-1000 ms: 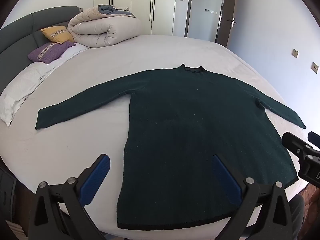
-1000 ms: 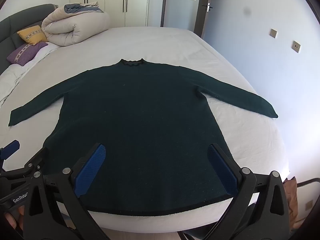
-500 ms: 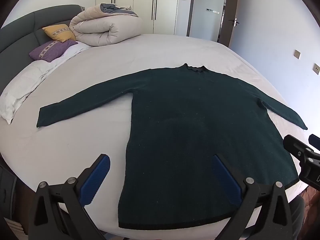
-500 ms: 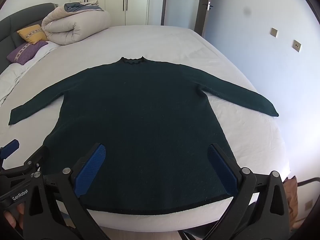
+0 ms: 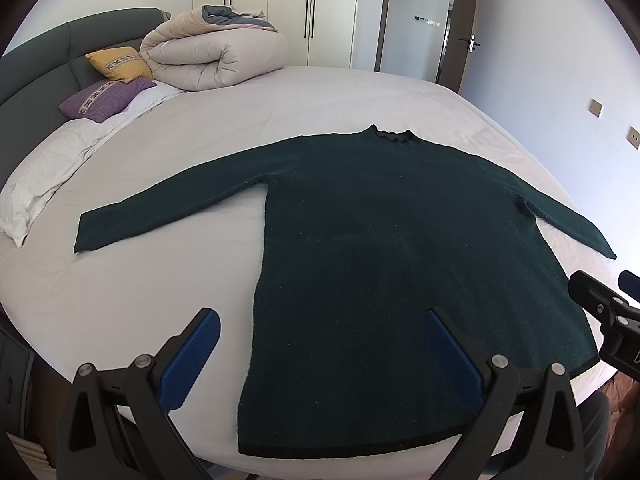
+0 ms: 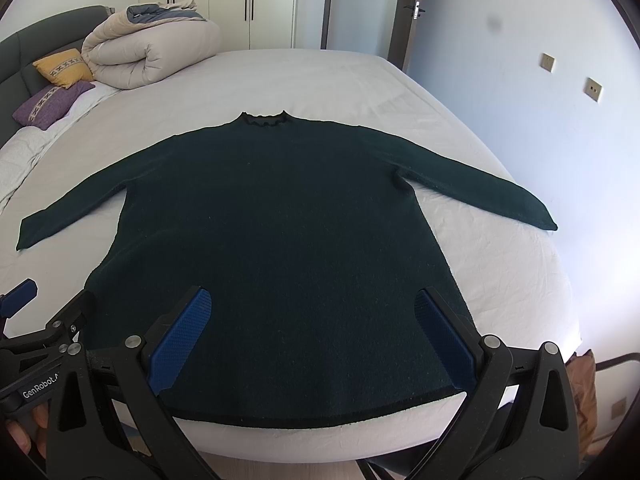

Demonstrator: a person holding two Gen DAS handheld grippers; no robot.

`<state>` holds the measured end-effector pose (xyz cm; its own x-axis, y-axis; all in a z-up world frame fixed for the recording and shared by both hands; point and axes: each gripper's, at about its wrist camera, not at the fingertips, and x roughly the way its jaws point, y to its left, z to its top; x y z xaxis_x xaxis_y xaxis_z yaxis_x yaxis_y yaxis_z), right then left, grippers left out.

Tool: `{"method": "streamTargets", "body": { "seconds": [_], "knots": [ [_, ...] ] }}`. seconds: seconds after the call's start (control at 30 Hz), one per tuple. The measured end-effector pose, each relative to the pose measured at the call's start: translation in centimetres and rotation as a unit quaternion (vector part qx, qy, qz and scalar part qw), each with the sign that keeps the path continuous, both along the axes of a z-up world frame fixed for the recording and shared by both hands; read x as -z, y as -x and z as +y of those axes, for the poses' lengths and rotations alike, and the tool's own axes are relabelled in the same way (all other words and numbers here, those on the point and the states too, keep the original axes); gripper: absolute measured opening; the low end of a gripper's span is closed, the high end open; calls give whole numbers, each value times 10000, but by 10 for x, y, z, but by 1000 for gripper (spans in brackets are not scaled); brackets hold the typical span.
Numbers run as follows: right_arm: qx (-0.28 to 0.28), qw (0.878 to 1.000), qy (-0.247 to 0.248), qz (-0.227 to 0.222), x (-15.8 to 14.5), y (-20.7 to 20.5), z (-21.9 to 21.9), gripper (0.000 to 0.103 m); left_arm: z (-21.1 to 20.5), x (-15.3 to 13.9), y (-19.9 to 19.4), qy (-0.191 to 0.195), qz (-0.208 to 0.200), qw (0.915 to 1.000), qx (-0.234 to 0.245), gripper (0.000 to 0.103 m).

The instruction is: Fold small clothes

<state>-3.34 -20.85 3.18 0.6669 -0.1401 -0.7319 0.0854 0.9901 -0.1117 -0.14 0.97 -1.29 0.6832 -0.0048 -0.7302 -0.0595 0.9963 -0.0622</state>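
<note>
A dark green long-sleeved sweater (image 5: pixel 392 264) lies flat and face up on the white bed (image 5: pixel 160 288), both sleeves spread out, neck away from me; it also shows in the right wrist view (image 6: pixel 280 232). My left gripper (image 5: pixel 320 320) is open and empty, hovering above the sweater's lower left hem corner. My right gripper (image 6: pixel 312 300) is open and empty, above the lower middle of the sweater near the hem. The right gripper's side shows at the left wrist view's right edge (image 5: pixel 600 312); the left gripper's side shows at the lower left of the right wrist view (image 6: pixel 40 328).
A rolled beige duvet (image 5: pixel 216 56), a yellow pillow (image 5: pixel 116 64) and a purple pillow (image 5: pixel 104 94) lie at the head of the bed by a dark headboard (image 5: pixel 48 52). Wardrobe doors (image 5: pixel 288 4) and a door stand behind. The bed's near edge (image 6: pixel 320 436) is just below the hem.
Both grippers have shifted slightly; the view of the sweater has drifted a little. The sweater has not moved and both grippers stay open.
</note>
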Motion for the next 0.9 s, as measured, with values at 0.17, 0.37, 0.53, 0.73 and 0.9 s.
{"method": "streamTargets", "body": {
  "seconds": [0.17,0.37,0.53,0.73,0.9],
  "knots": [
    [8,10000,-8,6,1,1,0,103,3,0,1,3,-9,10000,-14,103],
    [11,10000,1,14,1,1,1,103,3,0,1,-15,-3,10000,-20,103],
    [12,10000,7,15,1,1,0,103,3,1,2,-11,-4,10000,-31,103],
    [24,10000,27,18,2,1,1,103,4,1,2,-22,4,10000,-50,103],
    [30,10000,27,20,3,2,1,103,5,3,2,-24,19,10000,-57,103]
  ]
}}
